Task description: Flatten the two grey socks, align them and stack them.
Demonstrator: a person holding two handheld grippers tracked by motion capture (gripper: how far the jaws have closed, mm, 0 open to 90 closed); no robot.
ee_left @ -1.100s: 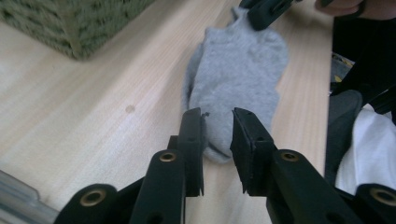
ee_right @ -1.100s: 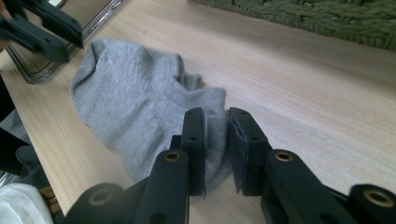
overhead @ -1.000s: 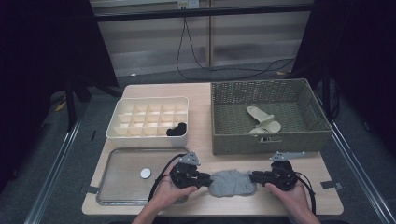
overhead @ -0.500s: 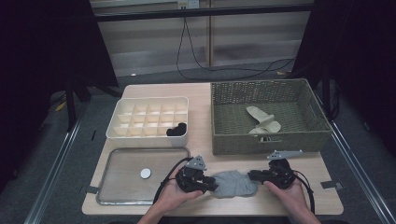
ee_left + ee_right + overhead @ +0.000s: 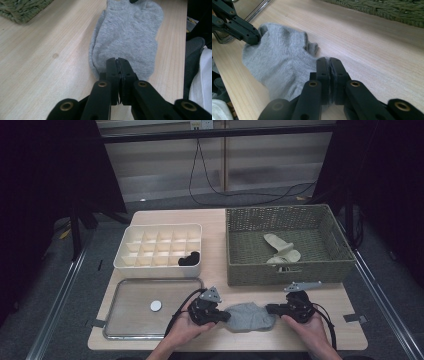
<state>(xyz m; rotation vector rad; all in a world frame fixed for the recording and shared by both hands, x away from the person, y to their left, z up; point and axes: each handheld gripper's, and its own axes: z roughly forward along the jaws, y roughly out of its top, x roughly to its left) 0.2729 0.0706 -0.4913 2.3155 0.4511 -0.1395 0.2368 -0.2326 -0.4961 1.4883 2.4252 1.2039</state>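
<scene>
Both tongs have just closed on the grey sock (image 5: pixel 248 316), which lies flat on the tabletop (image 5: pixel 215 222) just in front of the wicker basket (image 5: pixel 336 262): the left tongs (image 5: pixel 223 316) pinch one end, the right tongs (image 5: pixel 272 309) the other. Next, I'd guess, comes lifting or folding it, both ends moved together. The basket holds beige socks (image 5: pixel 281 251). Left of it, the divided box (image 5: pixel 134 262) holds a black item (image 5: pixel 188 259); nearer, a metal tray (image 5: pixel 131 336) carries a white disc (image 5: pixel 156 306).

Beyond my fingers, right side: green wicker basket (image 5: pixel 240 265) holding beige socks (image 5: pixel 282 251). Beyond them to the left: white divided box (image 5: pixel 160 266), a black item (image 5: pixel 188 259) in one near compartment. Just left of my fingers: metal tray (image 5: pixel 130 320) carrying a white disc (image 5: pixel 156 306).
</scene>
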